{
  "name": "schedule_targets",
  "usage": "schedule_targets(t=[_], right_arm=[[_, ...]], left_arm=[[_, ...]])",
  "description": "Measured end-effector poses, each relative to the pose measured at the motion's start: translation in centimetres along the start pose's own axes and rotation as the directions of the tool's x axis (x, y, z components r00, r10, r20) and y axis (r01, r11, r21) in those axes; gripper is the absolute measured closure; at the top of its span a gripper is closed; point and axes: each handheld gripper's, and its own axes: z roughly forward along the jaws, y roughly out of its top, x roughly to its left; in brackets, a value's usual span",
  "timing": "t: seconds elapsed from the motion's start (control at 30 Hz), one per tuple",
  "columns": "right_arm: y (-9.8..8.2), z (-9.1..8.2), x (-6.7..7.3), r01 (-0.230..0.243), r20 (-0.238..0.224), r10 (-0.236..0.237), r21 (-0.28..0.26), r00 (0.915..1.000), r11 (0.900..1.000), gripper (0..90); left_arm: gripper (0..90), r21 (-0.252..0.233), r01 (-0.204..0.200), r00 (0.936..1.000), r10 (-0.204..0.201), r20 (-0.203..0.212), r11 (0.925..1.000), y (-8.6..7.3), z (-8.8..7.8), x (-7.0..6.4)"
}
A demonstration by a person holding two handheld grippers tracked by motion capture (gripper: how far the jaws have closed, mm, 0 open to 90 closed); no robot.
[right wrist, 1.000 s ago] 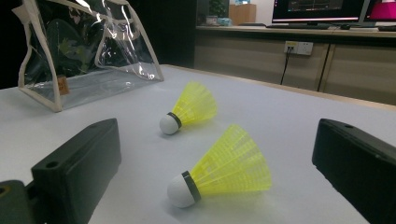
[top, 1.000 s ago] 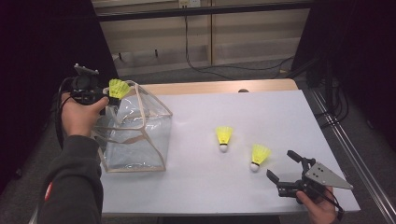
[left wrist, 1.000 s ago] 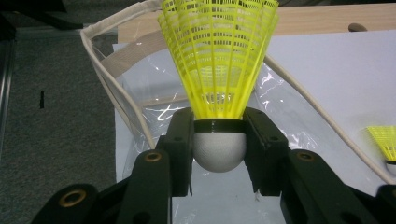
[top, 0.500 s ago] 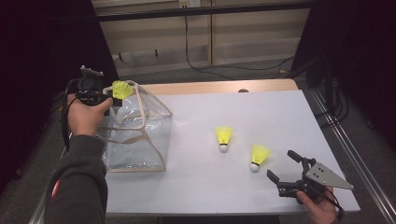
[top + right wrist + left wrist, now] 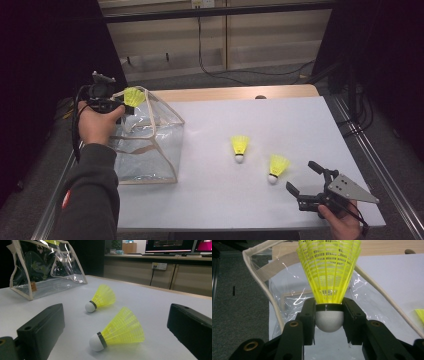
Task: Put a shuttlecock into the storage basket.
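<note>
We hold shuttlecock (image 5: 329,277) by cork, left gripper (image 5: 329,315) jaws clamped; centre over clear bag (image 5: 150,145) mouth at table's left edge before release. Right gripper (image 5: 306,181) jaws wide, empty.

Dim room beyond the white table (image 5: 300,115).
Wooden cabinets (image 5: 260,35) behind its far edge; wall socket (image 5: 159,266), dangling cable (image 5: 200,45), grey floor (image 5: 30,200).

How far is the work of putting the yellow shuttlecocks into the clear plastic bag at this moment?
Done: nothing visibly inside the clear plastic bag with beige trim yet. In hand: the left gripper is shut on the white cork of one yellow plastic shuttlecock, held over the bag's open top. Left: two more yellow shuttlecocks lie on the white table; the right gripper waits open near them.
</note>
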Motion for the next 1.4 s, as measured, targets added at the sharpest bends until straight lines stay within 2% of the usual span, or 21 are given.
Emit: schedule_targets(t=[0.27, 0.73, 0.93, 1.13, 1.2, 1.3, 1.4], right_arm=[[-0.03, -0.03, -0.07, -0.001, 0.001, 0.001, -0.001, 1.0000, 1.000, 1.0], [-0.05, 0.01, -0.04, -0.002, -0.001, 0.002, 0.001, 1.0000, 1.000, 1.0], [-0.05, 0.01, -0.04, -0.003, -0.002, 0.003, 0.000, 1.0000, 1.000, 1.1], [-0.07, -0.01, -0.09, 0.000, 0.000, 0.000, 0.001, 1.0000, 1.000, 1.1], [-0.06, -0.03, -0.09, 0.001, 0.000, -0.001, 0.002, 1.0000, 1.000, 1.0], [-0.05, -0.02, -0.05, -0.002, -0.002, 0.002, 0.000, 1.0000, 1.000, 1.1], [-0.05, -0.02, -0.06, -0.001, -0.001, 0.001, 0.000, 1.0000, 1.000, 1.1]], left_arm=[[65.1, 0.007, 0.008, 0.9999, -0.008, -0.014, 0.9999, 0.11, 0.56, -0.09], [65.0, 0.010, 0.029, 0.9990, -0.028, -0.034, 0.9995, 0.07, 0.62, 0.29], [64.7, -0.002, 0.036, 0.9981, -0.036, -0.049, 0.9993, 0.08, 0.81, 0.29], [56.6, -0.012, 0.045, 0.9976, -0.045, -0.052, 0.9989, 0.10, 0.72, 0.34], [56.6, -0.008, 0.045, 0.9978, -0.045, -0.048, 0.9989, 0.10, 0.65, 0.31], [53.5, -0.027, 0.047, 0.9976, -0.048, -0.050, 0.9985, 0.09, 0.33, 0.32], [53.3, -0.026, 0.041, 0.9985, -0.042, -0.034, 0.9988, 0.12, -0.02, 0.26]])
